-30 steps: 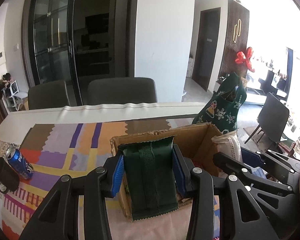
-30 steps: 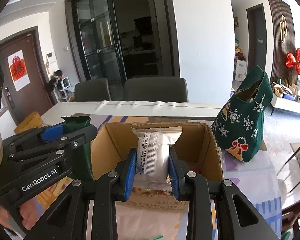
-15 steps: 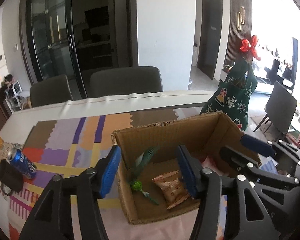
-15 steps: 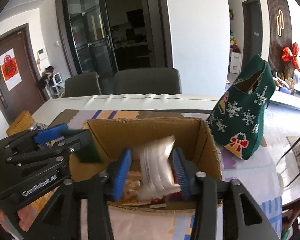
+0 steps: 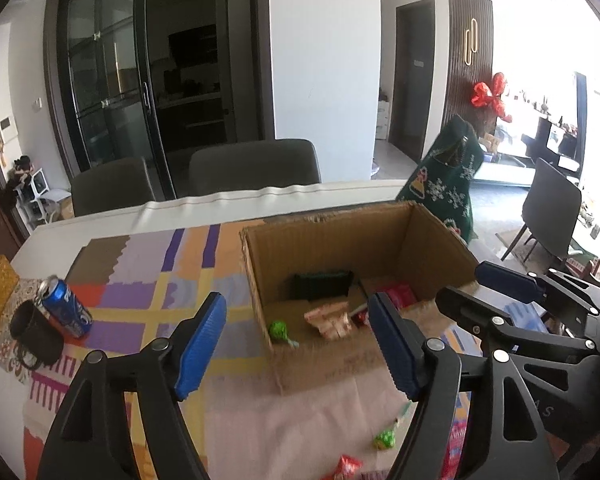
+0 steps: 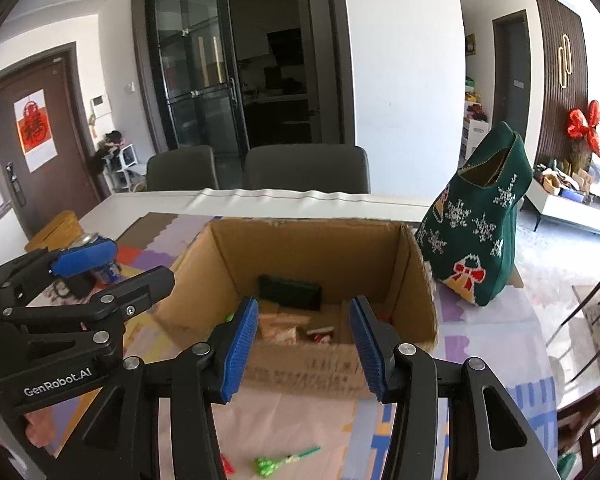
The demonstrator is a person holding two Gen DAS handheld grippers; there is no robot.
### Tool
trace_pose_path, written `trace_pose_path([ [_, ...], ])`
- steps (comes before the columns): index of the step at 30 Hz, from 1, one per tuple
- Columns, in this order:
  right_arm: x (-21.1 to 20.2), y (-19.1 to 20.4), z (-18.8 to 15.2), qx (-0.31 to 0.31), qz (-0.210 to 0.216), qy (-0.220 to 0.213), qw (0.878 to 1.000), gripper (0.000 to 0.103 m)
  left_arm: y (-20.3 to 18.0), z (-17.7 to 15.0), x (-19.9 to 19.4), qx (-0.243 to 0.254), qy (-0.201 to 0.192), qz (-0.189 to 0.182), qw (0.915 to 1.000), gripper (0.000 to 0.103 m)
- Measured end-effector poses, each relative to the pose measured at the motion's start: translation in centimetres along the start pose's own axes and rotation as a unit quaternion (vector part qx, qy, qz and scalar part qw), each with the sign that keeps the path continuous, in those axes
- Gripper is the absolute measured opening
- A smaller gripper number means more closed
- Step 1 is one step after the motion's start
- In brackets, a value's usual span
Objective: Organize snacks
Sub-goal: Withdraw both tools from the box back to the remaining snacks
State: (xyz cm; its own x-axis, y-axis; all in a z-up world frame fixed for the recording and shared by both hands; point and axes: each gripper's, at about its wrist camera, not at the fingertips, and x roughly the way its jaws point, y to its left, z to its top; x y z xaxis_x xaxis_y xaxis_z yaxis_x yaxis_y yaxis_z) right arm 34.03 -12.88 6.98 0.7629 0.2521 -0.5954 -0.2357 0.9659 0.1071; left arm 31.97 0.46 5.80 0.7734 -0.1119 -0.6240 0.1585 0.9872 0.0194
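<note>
Both empty grippers face the open brown cardboard box (image 5: 340, 236) holding a dark green snack packet (image 5: 322, 285): left gripper (image 5: 296, 344) widening, right gripper (image 6: 302, 350) parted; only the left view shows the blue can (image 5: 64, 306) at 9 o'clock.

My left camera looks forward and down from close before the open brown cardboard box (image 5: 364, 240), off its left corner. My right camera faces the same box (image 6: 312, 256) squarely. Both share the box interior and each other's jaws.
</note>
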Motion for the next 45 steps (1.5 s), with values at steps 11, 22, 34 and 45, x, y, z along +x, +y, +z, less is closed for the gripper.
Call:
trace_pose_path([
  [11, -2.2, 1.8, -4.4, -0.022, 0.016, 0.027, 0.999, 0.049, 0.0, -4.8, -3.0, -0.001, 0.021, 0.001, 0.9998, 0.075],
  [22, -2.5, 3.1, -9.0, -0.053, 0.025, 0.088, 0.994, 0.059, -0.3, -10.2, -3.4, -0.005, 0.077, 0.007, 0.9970, 0.076],
  [34, -1.3, 3.9, -14.3, -0.100, 0.040, 0.177, 0.978, 0.059, -1.2, -15.5, -1.6, 0.009, 0.154, -0.003, 0.9880, 0.077],
  [45, 1.0, 5.1, -17.9, -0.176, 0.039, 0.242, 0.953, 0.066, -1.0, -18.3, 1.1, 0.011, 0.203, -0.017, 0.9790, 0.076],
])
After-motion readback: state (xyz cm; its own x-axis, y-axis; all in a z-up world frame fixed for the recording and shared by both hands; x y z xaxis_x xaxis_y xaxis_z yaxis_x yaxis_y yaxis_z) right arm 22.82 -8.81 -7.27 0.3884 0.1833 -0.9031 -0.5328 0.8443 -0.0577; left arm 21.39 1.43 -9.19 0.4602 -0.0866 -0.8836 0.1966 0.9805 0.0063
